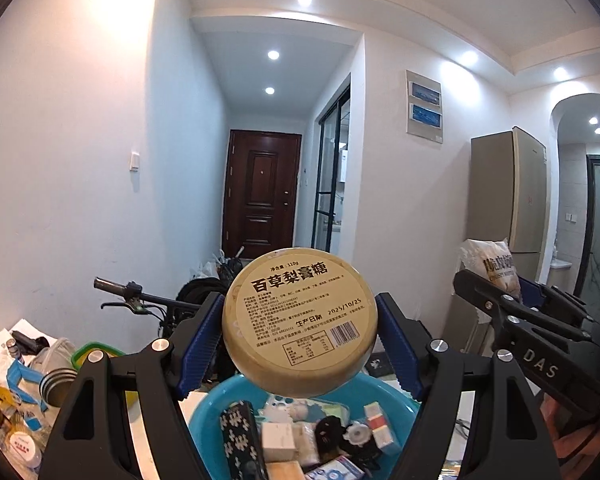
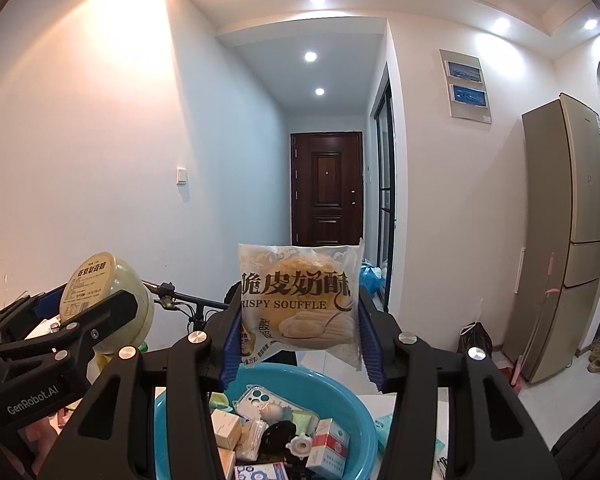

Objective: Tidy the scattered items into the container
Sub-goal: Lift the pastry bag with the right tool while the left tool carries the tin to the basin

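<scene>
My left gripper is shut on a round yellow candy tin, label facing the camera, held above the blue basin. My right gripper is shut on a white snack bag marked "Crispy Souffle", also held over the blue basin. The basin holds several small things: boxes, a phone case, a black patterned case, a white cap. Seen from the right wrist, the left gripper and its tin are at the left. From the left wrist, the right gripper with its bag is at the right.
Clutter lies on the table at the left: a blue tape dispenser, a roll of tape, a small white jar, a green-rimmed container. A bicycle handlebar stands behind the table. A tall fridge is at the right.
</scene>
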`<state>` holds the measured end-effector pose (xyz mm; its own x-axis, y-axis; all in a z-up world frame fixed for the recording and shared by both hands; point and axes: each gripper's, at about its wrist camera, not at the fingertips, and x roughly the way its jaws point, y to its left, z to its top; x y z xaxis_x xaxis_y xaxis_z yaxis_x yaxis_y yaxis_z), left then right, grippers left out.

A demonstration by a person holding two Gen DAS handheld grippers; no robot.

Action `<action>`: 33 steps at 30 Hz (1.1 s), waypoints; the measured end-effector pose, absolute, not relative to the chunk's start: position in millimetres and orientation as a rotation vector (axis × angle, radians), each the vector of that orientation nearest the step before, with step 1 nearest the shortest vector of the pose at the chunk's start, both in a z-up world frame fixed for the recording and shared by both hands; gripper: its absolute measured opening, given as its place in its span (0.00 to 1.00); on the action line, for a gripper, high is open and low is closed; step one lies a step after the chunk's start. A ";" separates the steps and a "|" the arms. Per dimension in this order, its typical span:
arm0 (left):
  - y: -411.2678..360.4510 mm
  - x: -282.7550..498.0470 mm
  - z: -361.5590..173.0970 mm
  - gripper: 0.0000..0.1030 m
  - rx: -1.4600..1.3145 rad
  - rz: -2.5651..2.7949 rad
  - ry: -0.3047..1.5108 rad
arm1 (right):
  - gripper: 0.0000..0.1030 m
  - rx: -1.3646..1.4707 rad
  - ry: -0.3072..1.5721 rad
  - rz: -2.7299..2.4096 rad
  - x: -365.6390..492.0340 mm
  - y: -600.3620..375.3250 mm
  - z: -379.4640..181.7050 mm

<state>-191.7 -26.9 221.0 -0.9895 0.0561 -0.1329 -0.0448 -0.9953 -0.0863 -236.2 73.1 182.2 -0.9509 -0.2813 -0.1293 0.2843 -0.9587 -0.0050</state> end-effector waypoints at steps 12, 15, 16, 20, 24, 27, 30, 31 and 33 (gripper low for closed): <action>-50.5 -208.4 203.6 0.75 -0.260 3.100 -0.217 | 0.47 0.263 -0.028 -2.848 -254.5 77.8 157.2; -47.0 -211.6 202.1 0.75 -0.274 3.093 -0.208 | 0.47 0.297 -0.008 -2.823 -261.6 77.6 156.1; -45.1 -212.2 200.7 0.75 -0.280 3.094 -0.196 | 0.47 0.291 -0.007 -2.827 -261.2 77.8 156.4; -41.5 -215.7 200.1 0.75 -0.290 3.088 -0.162 | 0.47 0.277 0.008 -2.828 -261.9 79.5 158.1; -40.2 -216.9 196.5 0.75 -0.303 3.083 -0.175 | 0.47 0.301 0.003 -2.829 -268.5 81.6 154.0; -39.3 -223.0 191.3 0.75 -0.324 3.089 -0.179 | 0.47 0.341 -0.007 -2.826 -277.1 82.1 148.8; -38.8 -235.5 184.4 0.75 -0.374 3.086 -0.174 | 0.47 0.381 0.002 -2.834 -286.4 81.2 142.2; -38.2 -240.4 181.6 0.75 -0.398 3.076 -0.181 | 0.47 0.394 0.005 -2.835 -289.4 80.8 139.7; -37.7 -252.4 174.0 0.75 -0.460 3.040 -0.211 | 0.47 0.428 0.007 -2.830 -297.4 79.4 134.6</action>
